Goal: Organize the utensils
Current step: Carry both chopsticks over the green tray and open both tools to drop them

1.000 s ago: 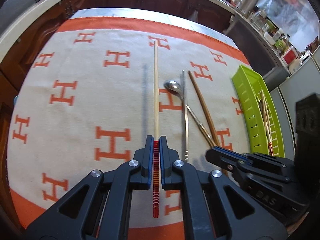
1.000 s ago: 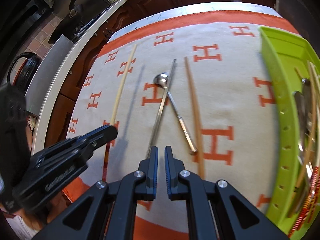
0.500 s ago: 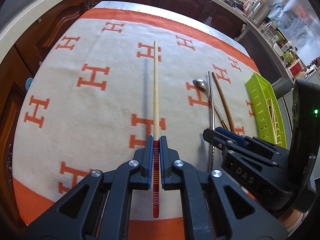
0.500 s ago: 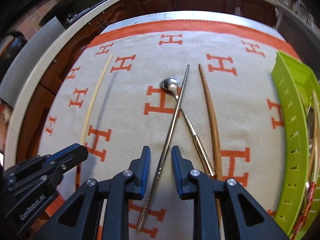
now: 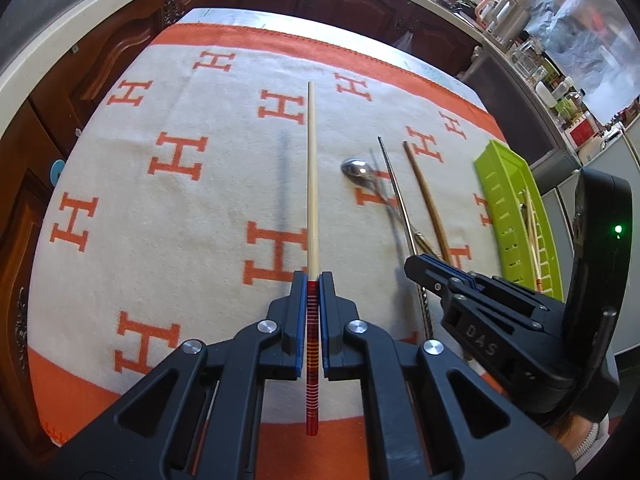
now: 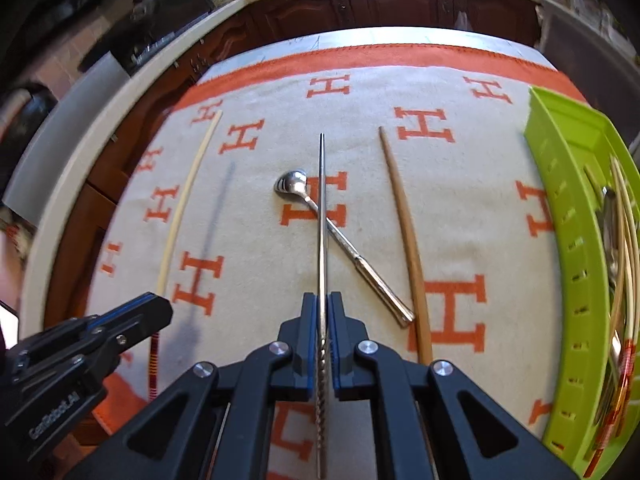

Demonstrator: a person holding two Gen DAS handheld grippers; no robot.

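- Nearest your left wrist camera, your left gripper (image 5: 313, 280) was clamped on the red-banded end of the pale chopstick (image 5: 312, 176), which hung clear of the cloth with its shadow lying to the left.
- Nearest the right wrist camera, your right gripper (image 6: 322, 300) had closed onto the metal chopstick (image 6: 321, 216) at its twisted grip end. Half a second earlier those jaws stood apart around it; a second earlier they hadn't reached it.
- Step in hand, as I read it: both sticks gripped, lift and carry pending.
- Mid-cloth, the metal chopstick crossed over the spoon (image 6: 340, 240). Whether they touched, I couldn't tell.
- Just right of the spoon handle lay the brown chopstick (image 6: 408, 240), loose on the blanket (image 6: 460, 184).
- Far right, the green tray (image 6: 560, 200) already held several utensils.
- Next move called for: raise the metal stick straight up so you don't drag the spoon, then swing both sticks right, lengthwise into the tray.
- Since the earlier frames, the left grip looked unchanged; only the camera view shifted.
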